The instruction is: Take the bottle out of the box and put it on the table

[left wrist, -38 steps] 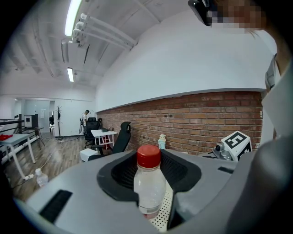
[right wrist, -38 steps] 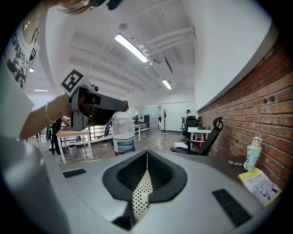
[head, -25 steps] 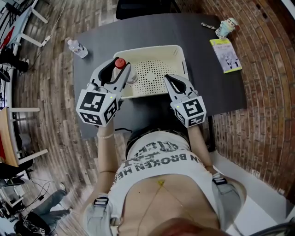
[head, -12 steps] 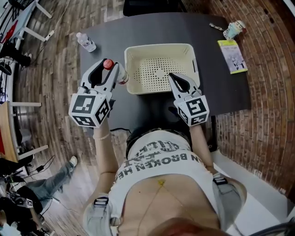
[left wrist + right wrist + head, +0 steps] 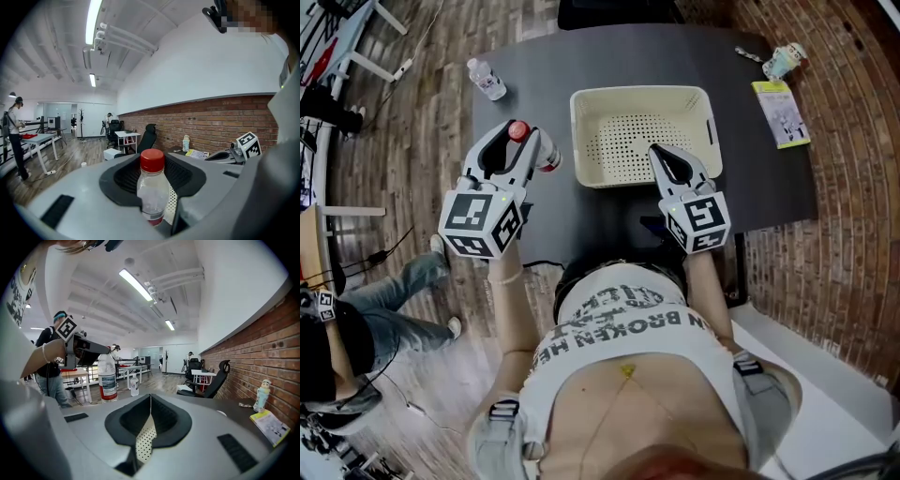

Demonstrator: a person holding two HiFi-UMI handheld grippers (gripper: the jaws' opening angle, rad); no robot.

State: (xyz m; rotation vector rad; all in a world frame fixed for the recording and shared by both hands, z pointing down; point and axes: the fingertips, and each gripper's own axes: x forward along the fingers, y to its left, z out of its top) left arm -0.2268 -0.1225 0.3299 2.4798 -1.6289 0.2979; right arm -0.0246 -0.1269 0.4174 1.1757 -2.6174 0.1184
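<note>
A clear plastic bottle with a red cap stands upright between the jaws of my left gripper, which is shut on its body. It hangs over the left part of the dark table, outside the cream perforated box and just left of it. In the left gripper view the bottle fills the gap of that gripper. My right gripper is shut and holds nothing, its tips over the box's near right part. The right gripper view shows its closed jaws and the held bottle off to the left.
A second small bottle stands at the table's far left corner. A yellow booklet and a small figurine lie at the far right. A person stands on the wood floor to the left. A brick wall runs along the right.
My left gripper has carried the bottle leftward, from the box's left rim to over the bare table beside it. The right gripper has shifted slightly along the box's near side.
</note>
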